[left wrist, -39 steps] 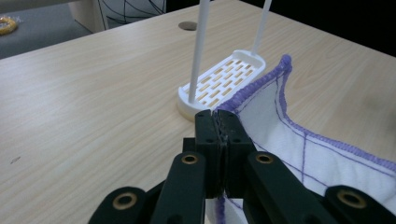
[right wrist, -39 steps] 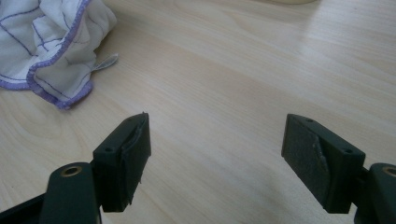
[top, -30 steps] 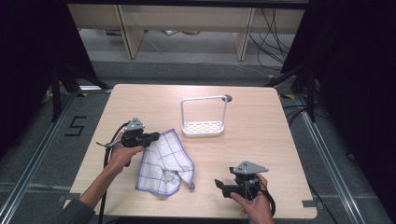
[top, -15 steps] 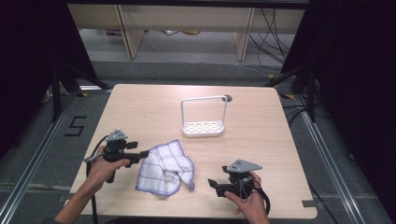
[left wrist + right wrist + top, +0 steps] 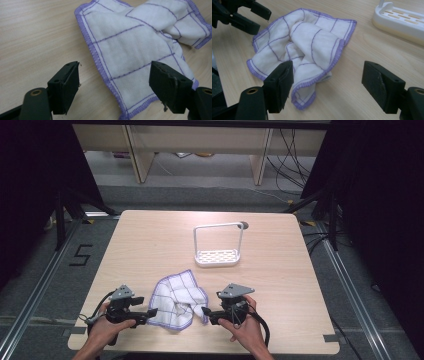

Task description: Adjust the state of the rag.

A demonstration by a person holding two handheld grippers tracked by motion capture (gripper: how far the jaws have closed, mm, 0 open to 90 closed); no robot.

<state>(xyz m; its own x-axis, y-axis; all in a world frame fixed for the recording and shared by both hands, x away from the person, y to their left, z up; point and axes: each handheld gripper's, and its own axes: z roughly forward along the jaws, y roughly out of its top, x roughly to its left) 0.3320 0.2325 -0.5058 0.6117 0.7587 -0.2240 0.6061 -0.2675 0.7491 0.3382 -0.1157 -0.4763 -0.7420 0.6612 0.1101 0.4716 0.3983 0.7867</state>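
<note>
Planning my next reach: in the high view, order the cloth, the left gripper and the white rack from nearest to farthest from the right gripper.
1. Cloth: just left of the right gripper, a crumpled fold at its open jaws.
2. Left gripper: across the cloth, at the near left edge of the table.
3. White rack: farther back, near the table's middle.

The cloth is white with a purple grid and purple stitched hem. It lies crumpled on the worktop near the front edge, 1 side folded over.
</note>
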